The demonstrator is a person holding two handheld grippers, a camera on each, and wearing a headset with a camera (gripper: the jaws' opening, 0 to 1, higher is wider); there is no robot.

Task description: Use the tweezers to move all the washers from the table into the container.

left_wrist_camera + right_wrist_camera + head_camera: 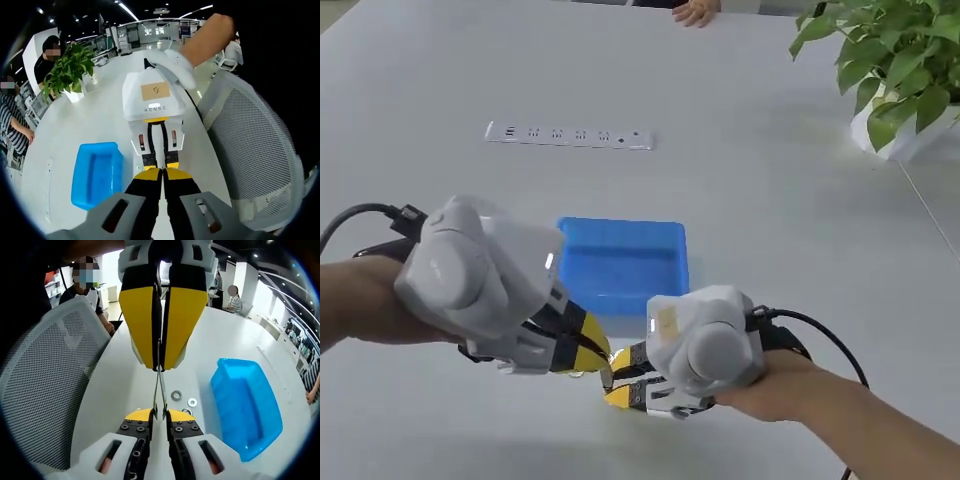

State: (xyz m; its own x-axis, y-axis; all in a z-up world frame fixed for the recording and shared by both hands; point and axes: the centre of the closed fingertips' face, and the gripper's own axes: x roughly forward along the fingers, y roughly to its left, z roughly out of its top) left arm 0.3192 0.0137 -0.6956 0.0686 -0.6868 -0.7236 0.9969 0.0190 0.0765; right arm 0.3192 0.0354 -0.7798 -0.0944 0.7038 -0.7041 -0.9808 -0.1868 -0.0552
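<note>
Thin metal tweezers (160,385) run between the two grippers, which face each other over the white table. The left gripper (162,365) is shut on one end with its yellow jaws; in its own view its jaw tips (163,172) are pressed together. The right gripper (160,415) closes on the other end of the tweezers. Two small washers (176,395) (192,402) lie on the table just beside the tweezers. The blue container (220,390) stands a little past them. In the head view the left gripper (598,358) and right gripper (620,385) meet in front of the container (620,226).
A white power strip (568,136) lies beyond the container. A potted plant (895,70) stands at the far right corner. A mesh chair (250,150) is beside the table edge. A person's hand (695,12) rests at the far edge, and people sit around.
</note>
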